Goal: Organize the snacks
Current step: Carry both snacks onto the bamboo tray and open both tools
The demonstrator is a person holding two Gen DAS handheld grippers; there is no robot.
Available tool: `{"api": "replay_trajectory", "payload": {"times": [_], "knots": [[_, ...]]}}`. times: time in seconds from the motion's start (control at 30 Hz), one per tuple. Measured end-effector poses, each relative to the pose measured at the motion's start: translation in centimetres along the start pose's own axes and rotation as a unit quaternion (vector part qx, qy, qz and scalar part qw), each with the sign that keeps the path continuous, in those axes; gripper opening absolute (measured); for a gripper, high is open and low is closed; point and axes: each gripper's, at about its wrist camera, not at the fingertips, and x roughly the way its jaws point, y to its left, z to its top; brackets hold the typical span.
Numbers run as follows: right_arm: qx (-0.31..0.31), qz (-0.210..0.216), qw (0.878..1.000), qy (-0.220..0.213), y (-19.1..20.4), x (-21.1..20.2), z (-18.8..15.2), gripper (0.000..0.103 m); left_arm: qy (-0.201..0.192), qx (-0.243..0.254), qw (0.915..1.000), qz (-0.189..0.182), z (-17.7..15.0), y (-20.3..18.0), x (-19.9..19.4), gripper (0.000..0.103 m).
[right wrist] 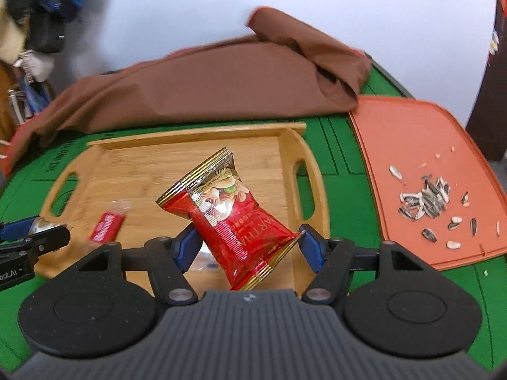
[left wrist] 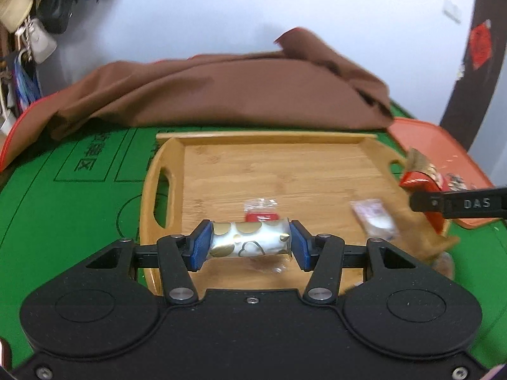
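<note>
Cloth (left wrist: 221, 95) covers counter's (left wrist: 63, 221) far side; what lies beneath hidden. Left view: pale packet (left wrist: 375, 220) on tray (left wrist: 285, 164) smeared by motion, print unreadable; small red packet (left wrist: 261, 216) half hidden behind roll (left wrist: 250, 242); right tool's (left wrist: 440, 204) red bag (left wrist: 421, 183) blurred, partly cut off by tool finger. Right view: left tool (right wrist: 35, 232) cut off by left edge; hanging bags (right wrist: 44, 15) top left blurred; red packet's (right wrist: 106, 226) lettering unreadable.

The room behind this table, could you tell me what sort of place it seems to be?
Probably a home room with a games table: green felt table printed with markings, bags hanging by the wall, sunflower seeds on an orange mat.
</note>
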Motion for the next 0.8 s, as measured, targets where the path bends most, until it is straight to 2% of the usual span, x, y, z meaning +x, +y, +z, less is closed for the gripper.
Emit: {"api": "replay_trajectory", "payload": {"times": [0.13, 0.33, 0.53, 0.8], "knots": [[0.024, -0.012, 0.999, 0.019, -0.3, 1.8, 0.2, 0.069, 0.021, -0.016, 0.9996, 0.012, 0.0, 0.2, 2.5, 0.05], [0.029, -0.03, 0.999, 0.019, 0.2, 2.8, 0.3, 0.069, 0.041, -0.036, 0.9983, 0.019, -0.4, 0.6, 4.4, 0.05], [0.033, -0.04, 0.998, 0.022, 0.2, 3.3, 0.4, 0.069, 0.038, -0.029, 0.9983, 0.033, -0.9, 0.6, 4.6, 0.05], [0.046, -0.044, 0.998, 0.025, 0.0, 3.9, 0.3, 0.07, 0.035, -0.017, 0.9987, 0.033, -1.2, 0.1, 4.6, 0.052]]}}
